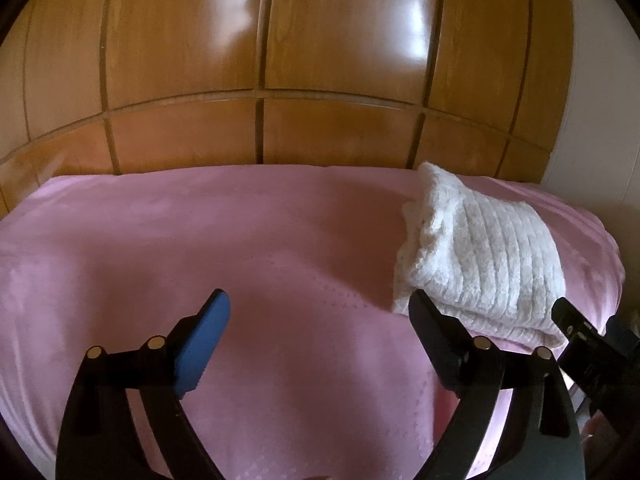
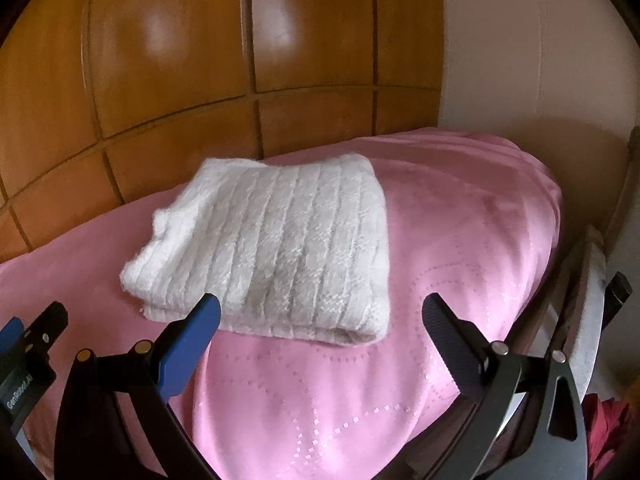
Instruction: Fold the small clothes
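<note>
A white ribbed knit garment (image 2: pixel 276 248) lies folded into a thick rectangle on the pink bed cover (image 2: pixel 440 248); it also shows at the right of the left wrist view (image 1: pixel 484 256). My left gripper (image 1: pixel 320 308) is open and empty, above the pink cover (image 1: pixel 200 240) to the left of the garment. My right gripper (image 2: pixel 322 308) is open and empty, just in front of the garment's near folded edge, not touching it. The right gripper also shows at the right edge of the left wrist view (image 1: pixel 576 332).
A glossy wooden panelled wardrobe (image 1: pixel 320 60) stands behind the bed. A pale wall (image 2: pixel 520 60) is at the right. A wooden rail (image 2: pixel 580 272) runs along the bed's right edge, with a dark red cloth (image 2: pixel 608 432) below it.
</note>
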Available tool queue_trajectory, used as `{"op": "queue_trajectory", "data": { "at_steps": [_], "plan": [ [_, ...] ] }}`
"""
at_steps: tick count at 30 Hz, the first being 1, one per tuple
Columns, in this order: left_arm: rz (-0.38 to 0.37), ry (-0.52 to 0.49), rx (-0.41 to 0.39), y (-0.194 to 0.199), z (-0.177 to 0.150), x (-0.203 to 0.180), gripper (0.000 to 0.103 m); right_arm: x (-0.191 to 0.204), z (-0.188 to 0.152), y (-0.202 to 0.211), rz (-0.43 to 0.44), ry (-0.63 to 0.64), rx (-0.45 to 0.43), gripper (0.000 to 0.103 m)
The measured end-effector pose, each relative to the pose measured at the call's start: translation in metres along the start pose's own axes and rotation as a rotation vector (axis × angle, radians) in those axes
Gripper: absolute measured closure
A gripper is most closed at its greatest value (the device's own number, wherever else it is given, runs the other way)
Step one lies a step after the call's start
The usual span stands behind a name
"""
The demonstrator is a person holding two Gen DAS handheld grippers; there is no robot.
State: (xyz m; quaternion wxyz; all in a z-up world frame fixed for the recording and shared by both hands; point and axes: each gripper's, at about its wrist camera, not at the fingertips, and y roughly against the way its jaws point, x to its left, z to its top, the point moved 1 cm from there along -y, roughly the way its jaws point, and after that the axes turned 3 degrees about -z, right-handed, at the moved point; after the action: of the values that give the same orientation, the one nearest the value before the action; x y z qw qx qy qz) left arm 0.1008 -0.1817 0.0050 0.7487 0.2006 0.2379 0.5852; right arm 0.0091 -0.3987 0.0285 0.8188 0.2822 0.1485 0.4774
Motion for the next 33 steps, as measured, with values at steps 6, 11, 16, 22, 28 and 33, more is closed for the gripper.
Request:
{"op": "queue_trajectory", "data": {
  "at_steps": [6,11,16,22,28,33],
  "plan": [
    [0.002,-0.006,0.008,-0.001,-0.001,0.000,0.013,0.001,-0.001,0.002,0.004,0.015,-0.003,0.002],
    [0.001,-0.019,0.022,-0.003,-0.003,-0.006,0.010,0.003,-0.004,-0.001,0.007,0.024,0.014,0.002],
    [0.002,-0.034,0.024,-0.001,-0.006,-0.012,0.009,0.005,-0.006,-0.005,0.008,0.041,0.018,0.002],
    [0.003,-0.028,0.029,0.001,-0.006,-0.012,0.005,0.005,-0.006,-0.006,0.015,0.038,0.015,0.002],
    [0.003,-0.031,0.018,0.004,-0.003,-0.011,0.005,0.006,-0.007,-0.007,0.020,0.040,0.019,0.002],
    [0.004,-0.035,0.007,0.005,-0.001,-0.010,0.005,0.008,-0.008,-0.003,0.020,0.044,0.010,0.002]
  ]
}}
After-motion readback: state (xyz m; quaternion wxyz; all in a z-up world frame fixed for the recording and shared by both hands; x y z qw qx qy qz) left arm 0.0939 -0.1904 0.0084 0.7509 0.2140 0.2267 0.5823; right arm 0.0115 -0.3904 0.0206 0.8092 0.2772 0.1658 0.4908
